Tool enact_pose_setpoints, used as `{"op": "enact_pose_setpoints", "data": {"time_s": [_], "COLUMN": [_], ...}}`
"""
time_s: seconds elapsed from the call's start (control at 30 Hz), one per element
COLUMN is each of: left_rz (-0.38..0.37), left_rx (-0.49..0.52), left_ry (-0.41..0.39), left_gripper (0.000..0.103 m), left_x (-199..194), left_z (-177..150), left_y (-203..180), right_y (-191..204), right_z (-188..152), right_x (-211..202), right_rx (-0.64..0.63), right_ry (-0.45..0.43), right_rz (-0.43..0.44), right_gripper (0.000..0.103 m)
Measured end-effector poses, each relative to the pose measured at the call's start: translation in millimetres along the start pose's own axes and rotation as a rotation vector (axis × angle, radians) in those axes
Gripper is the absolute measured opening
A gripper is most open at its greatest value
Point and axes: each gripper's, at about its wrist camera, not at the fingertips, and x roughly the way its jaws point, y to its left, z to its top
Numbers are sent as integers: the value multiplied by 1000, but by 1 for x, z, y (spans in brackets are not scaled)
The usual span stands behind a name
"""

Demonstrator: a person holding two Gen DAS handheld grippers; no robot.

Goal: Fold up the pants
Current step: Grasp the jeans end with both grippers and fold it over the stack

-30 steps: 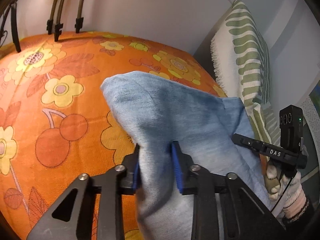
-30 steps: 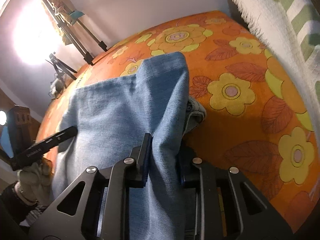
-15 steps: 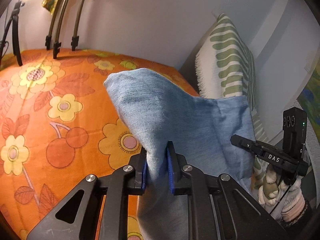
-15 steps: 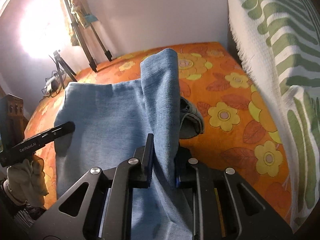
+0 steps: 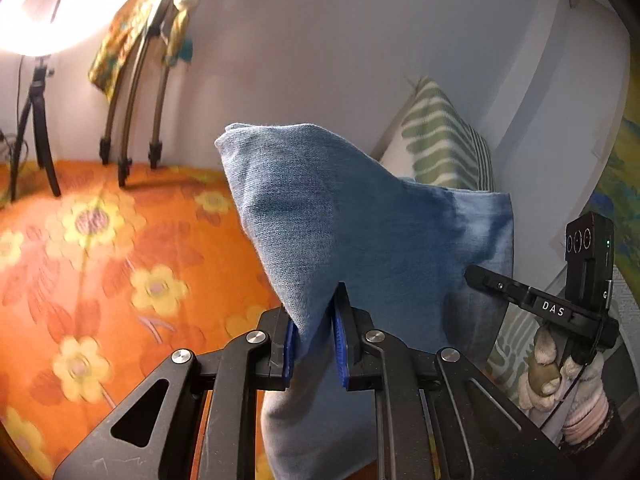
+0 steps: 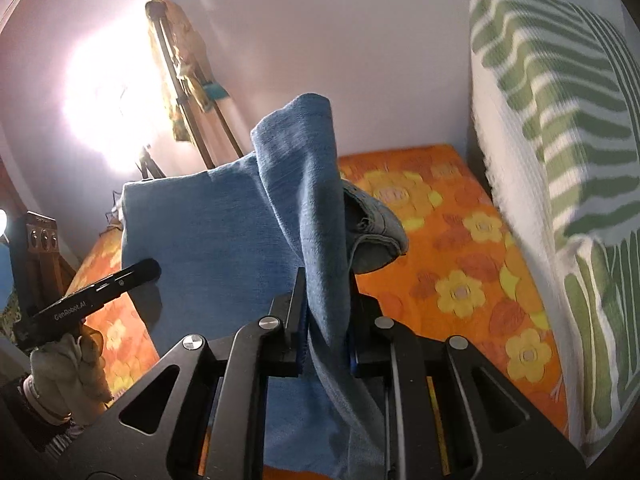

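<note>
The blue denim pants (image 5: 360, 232) hang lifted above the orange flowered bed (image 5: 100, 264), stretched between both grippers. My left gripper (image 5: 314, 348) is shut on one edge of the cloth. My right gripper (image 6: 326, 332) is shut on the other edge of the pants (image 6: 224, 248), with a hem or waistband part (image 6: 376, 236) hanging behind it. The right gripper shows in the left wrist view (image 5: 536, 304), and the left gripper shows in the right wrist view (image 6: 92, 300). The lower part of the pants is hidden below the jaws.
A green-and-white striped pillow (image 6: 560, 160) stands against the wall at the right of the bed (image 6: 460, 280). Tripod legs (image 5: 128, 120) and a bright ring lamp (image 5: 44, 4) stand at the far side of the bed. White wall behind.
Both grippers have risen with the pants, lifting the cloth off the bed. The views now tilt up toward the wall, and both jaws have closed tighter on the cloth.
</note>
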Motion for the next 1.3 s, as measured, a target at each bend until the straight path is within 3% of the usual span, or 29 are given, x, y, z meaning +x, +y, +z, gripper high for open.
{"op": "enact_pose_setpoints", "data": {"time_s": [0.27, 0.67, 0.93, 1.2, 1.3], "left_rz": [39, 88, 140, 222, 258], "left_rx": [-3, 17, 21, 80, 87], "left_ry": [-35, -31, -9, 27, 61], "left_gripper": [14, 14, 14, 15, 20], "left_x": [15, 101, 160, 195, 207], "left_z": [46, 107, 119, 114, 115], "left_y": [33, 91, 126, 141, 141], "right_y": [17, -1, -16, -25, -33], "right_z": [55, 124, 138, 141, 140], "right_x": [45, 180, 252, 306, 320], "right_rx": [-4, 27, 7, -21, -28], "right_ry": [-32, 12, 56, 94, 105], "right_rz": [25, 12, -33, -86, -107], "right_gripper": [14, 12, 11, 9, 10]}}
